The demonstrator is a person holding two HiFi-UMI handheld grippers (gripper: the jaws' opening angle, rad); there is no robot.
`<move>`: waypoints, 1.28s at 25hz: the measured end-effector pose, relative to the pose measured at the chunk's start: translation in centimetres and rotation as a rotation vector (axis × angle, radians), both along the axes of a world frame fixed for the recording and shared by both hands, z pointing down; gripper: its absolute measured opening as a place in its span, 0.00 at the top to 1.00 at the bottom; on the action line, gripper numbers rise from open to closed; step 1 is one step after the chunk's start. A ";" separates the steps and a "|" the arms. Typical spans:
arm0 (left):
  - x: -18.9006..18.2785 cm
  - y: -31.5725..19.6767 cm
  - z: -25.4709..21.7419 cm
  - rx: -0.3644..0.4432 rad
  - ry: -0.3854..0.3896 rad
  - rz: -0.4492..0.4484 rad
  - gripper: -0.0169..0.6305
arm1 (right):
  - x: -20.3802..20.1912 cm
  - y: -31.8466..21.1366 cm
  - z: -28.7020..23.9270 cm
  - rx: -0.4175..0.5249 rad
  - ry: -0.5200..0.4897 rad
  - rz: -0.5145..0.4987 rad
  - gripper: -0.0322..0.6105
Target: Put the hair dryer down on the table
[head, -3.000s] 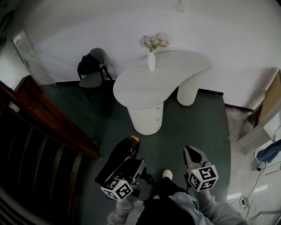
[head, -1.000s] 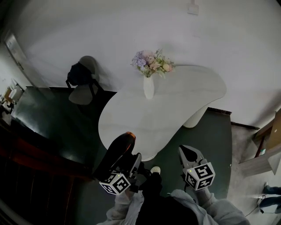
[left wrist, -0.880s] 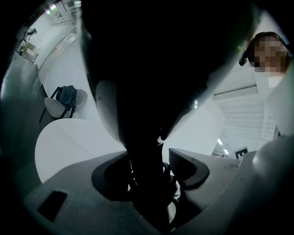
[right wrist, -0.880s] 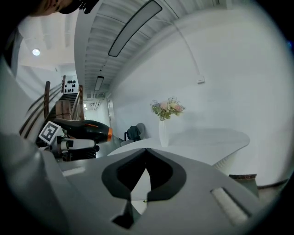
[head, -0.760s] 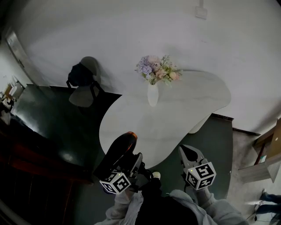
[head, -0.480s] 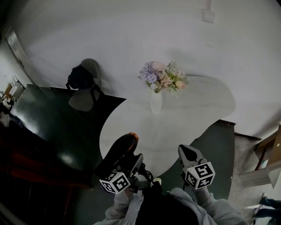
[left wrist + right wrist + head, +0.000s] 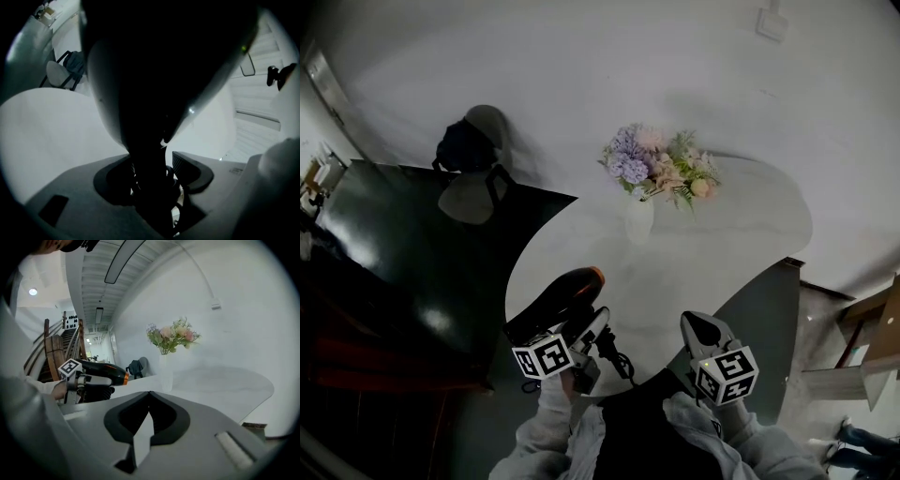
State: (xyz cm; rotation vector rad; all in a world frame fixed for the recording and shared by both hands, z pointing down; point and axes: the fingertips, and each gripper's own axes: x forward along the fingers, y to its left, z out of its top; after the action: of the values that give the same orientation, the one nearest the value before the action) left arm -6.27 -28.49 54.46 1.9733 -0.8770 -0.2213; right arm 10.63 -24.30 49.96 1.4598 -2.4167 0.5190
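A black hair dryer (image 7: 558, 298) with an orange nozzle ring is held by its handle in my left gripper (image 7: 584, 334). It hangs over the near left edge of the white curved table (image 7: 741, 253), nozzle pointing away and to the right. In the left gripper view the dryer's dark body (image 7: 154, 70) fills the frame and its handle sits between the jaws of the left gripper (image 7: 152, 183). My right gripper (image 7: 701, 328) is shut and empty above the table's near edge. From the right gripper (image 7: 149, 394), the hair dryer (image 7: 101, 371) shows at the left.
A white vase of flowers (image 7: 639, 220) stands mid-table, behind the dryer. A chair with a dark bag (image 7: 473, 169) is against the wall at the left. A dark wooden stair rail (image 7: 356, 356) runs along the lower left, with dark green floor (image 7: 422, 253) between it and the table.
I have come up to the table, which now lies under both grippers. The left gripper has turned, and the dryer has tipped flatter over the table's edge. The right gripper is unchanged.
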 end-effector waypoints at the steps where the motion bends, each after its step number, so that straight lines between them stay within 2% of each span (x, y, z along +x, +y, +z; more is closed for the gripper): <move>1: 0.2 -0.8 0.8 -0.032 0.013 0.005 0.59 | 0.1 -0.3 0.4 -0.013 0.000 -0.008 0.93; 6: 1.2 -4.7 3.9 -0.163 0.080 0.017 0.59 | 0.3 -2.6 1.7 -0.062 0.004 -0.057 0.93; 9: 1.6 -6.7 5.4 -0.211 0.111 0.009 0.59 | 0.7 -4.0 2.3 -0.079 0.004 -0.078 0.93; 17: 1.5 -10.1 9.2 -0.338 0.114 -0.016 0.59 | 1.7 -6.0 4.2 -0.129 -0.012 -0.101 0.93; 24: 1.2 -11.0 10.4 -0.384 0.047 -0.025 0.59 | 1.4 -6.8 5.0 -0.148 -0.026 -0.119 0.93; 29: 0.2 -10.1 13.0 -0.473 -0.135 -0.046 0.59 | 1.0 -6.9 5.0 -0.149 -0.032 -0.128 0.93; 32: -0.1 -10.0 13.4 -0.502 -0.141 -0.064 0.59 | 1.1 -6.8 5.2 -0.152 -0.033 -0.130 0.93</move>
State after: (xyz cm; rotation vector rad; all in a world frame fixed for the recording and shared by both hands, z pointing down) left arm -6.38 -38.44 67.83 1.5060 -0.9769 0.0987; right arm 11.72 -31.08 55.15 1.2323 -2.4180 0.6837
